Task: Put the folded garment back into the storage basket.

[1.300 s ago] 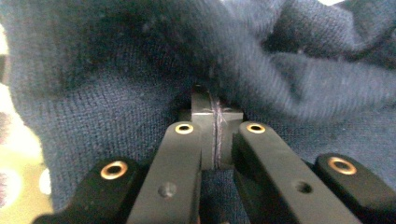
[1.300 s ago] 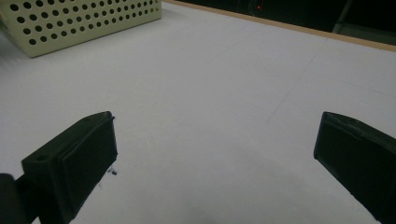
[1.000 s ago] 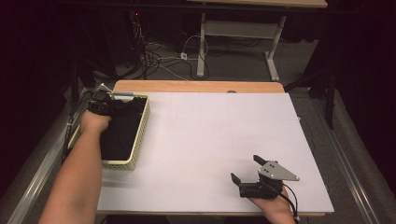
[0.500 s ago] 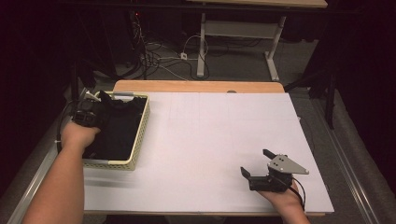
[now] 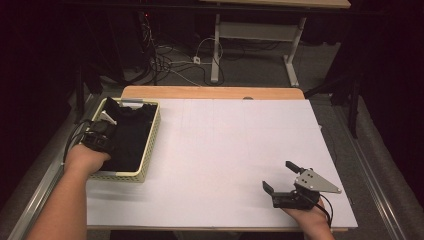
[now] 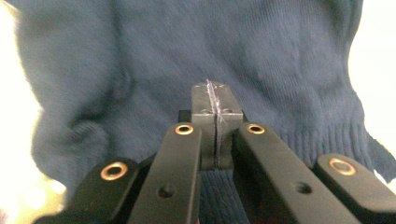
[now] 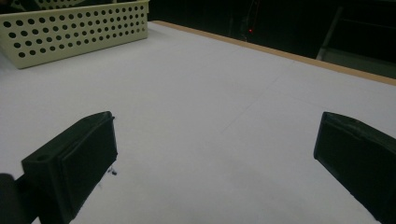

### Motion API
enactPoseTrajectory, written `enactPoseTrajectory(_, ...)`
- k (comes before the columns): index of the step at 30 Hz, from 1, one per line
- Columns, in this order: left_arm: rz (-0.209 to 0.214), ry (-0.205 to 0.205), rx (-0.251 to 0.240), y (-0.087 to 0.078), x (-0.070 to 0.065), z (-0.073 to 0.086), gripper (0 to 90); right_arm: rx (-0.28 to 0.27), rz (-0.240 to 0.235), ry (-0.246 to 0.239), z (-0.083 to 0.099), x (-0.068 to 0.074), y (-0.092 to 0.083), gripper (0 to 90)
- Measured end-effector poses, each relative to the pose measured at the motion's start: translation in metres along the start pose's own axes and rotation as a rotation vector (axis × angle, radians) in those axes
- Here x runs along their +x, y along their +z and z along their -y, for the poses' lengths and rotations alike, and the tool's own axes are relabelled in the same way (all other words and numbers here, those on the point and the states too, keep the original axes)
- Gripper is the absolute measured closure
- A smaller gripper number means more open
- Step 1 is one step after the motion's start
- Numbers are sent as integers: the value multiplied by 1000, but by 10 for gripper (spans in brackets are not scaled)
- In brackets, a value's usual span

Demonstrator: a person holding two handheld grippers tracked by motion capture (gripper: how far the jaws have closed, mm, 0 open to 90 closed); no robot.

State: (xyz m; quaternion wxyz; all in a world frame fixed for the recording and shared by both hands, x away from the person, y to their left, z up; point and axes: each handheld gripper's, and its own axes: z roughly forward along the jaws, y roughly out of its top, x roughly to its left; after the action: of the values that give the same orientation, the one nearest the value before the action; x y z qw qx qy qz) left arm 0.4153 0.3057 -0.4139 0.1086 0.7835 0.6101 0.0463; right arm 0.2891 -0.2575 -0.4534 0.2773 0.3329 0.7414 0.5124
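Left gripper sits over the perforated cream basket at the bench's left edge, fingers pressed fully together, a few fibres of the dark blue knit sweater caught between them. Sweater lies bunched inside the basket. Judged soft, light, limp; it will drape and stretch, so a thick fold or the ribbed hem gives surer hold. Right gripper rests on the bench, fingers wide apart, empty.
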Motion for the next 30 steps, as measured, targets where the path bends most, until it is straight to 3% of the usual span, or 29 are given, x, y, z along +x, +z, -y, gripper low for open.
enactPoseTrajectory(3,-6,15,66,6,-5,0,878,0,4,8,2,-1,-4,2)
enactPoseTrajectory(9,-15,44,134,11,-12,-3,878,-4,15,15,3,-4,-6,1)
enactPoseTrajectory(19,-2,74,186,3,-21,-9,837,-6,24,15,3,-5,-9,1)
enactPoseTrajectory(20,6,82,193,0,-23,-10,731,-8,23,15,3,-5,-10,1)
enactPoseTrajectory(21,7,81,190,-2,-25,-10,731,-8,23,13,3,-5,-10,1)
enactPoseTrajectory(22,16,73,183,-7,-26,-11,673,-8,23,14,3,-4,-11,2)
enactPoseTrajectory(23,21,66,178,-12,-27,-12,538,-8,23,8,2,-3,-11,1)
enactPoseTrajectory(24,21,67,179,-14,-27,-12,538,-8,23,8,2,-3,-11,1)
enactPoseTrajectory(27,4,69,206,-23,-32,-13,387,-9,25,6,2,-2,-12,1)
enactPoseTrajectory(30,5,61,203,-32,-36,-14,312,-13,27,4,1,-1,-14,1)
